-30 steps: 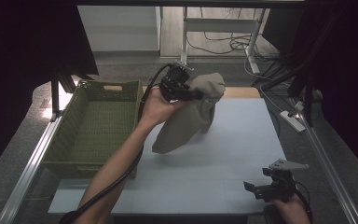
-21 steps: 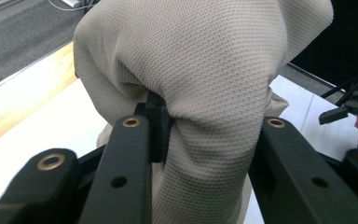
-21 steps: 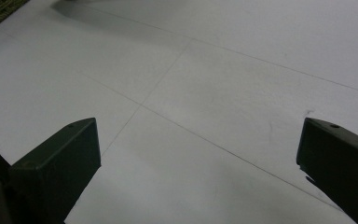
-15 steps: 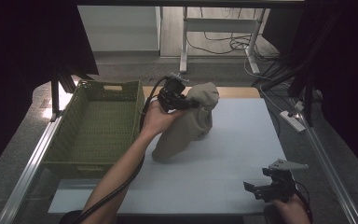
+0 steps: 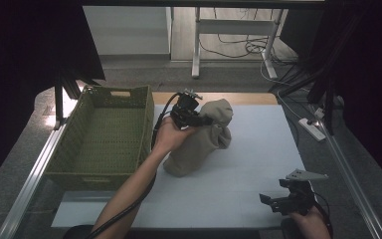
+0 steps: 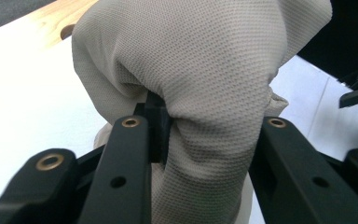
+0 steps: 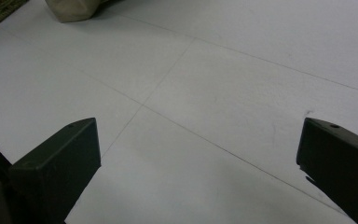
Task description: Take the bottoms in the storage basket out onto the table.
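A beige cloth [image 5: 196, 147] lies bunched on the white table top [image 5: 258, 149], its lower end resting on the surface and its top lifted. My left gripper [image 5: 205, 120] is shut on the cloth's upper fold, just right of the basket. In the left gripper view a thick wad of the cloth [image 6: 214, 84] is squeezed between the two black jaws of my left gripper [image 6: 209, 140]. My right gripper [image 5: 274, 203] rests low near the table's front right edge. Its jaws stand wide apart in the right gripper view [image 7: 198, 154], with bare table between them.
A green woven basket [image 5: 146, 119] stands at the table's left side, close beside the cloth. A desk frame and cables [image 5: 248, 47] lie on the floor beyond the far edge. A power strip [image 5: 311, 128] sits off the right edge.
My left hand has come down with the cloth, which has sunk and folded lower onto the table. The right gripper has stayed where it was.
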`<state>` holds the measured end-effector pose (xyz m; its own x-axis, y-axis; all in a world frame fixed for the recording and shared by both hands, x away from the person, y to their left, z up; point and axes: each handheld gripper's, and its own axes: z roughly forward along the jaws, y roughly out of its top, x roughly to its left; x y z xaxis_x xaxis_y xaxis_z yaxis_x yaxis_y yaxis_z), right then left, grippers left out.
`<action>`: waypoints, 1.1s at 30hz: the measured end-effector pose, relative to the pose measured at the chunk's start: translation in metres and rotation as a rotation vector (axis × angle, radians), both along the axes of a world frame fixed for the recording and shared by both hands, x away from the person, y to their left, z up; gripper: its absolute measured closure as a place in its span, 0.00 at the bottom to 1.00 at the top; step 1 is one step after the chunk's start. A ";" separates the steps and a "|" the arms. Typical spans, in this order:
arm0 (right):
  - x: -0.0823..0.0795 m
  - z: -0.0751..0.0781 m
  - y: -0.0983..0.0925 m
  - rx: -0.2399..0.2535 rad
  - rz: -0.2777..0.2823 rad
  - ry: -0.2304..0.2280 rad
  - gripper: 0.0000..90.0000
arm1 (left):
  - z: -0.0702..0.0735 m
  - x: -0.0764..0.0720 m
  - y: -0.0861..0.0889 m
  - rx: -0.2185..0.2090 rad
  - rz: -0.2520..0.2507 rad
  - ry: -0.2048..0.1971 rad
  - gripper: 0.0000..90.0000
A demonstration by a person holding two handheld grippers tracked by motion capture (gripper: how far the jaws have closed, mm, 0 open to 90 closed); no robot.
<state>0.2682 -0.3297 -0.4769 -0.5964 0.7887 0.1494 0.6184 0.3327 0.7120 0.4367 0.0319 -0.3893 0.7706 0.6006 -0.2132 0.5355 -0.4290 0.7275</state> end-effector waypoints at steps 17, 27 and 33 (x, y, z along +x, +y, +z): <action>0.002 -0.001 0.001 0.000 0.010 0.003 0.00 | -0.037 -0.002 -0.003 0.017 -0.001 0.045 0.77; 0.002 -0.001 0.001 -0.004 0.011 0.006 0.00 | -0.064 -0.004 -0.009 0.060 -0.008 0.060 0.77; 0.002 -0.001 0.001 -0.005 0.011 0.007 0.00 | -0.079 -0.003 -0.011 0.061 -0.009 0.078 0.77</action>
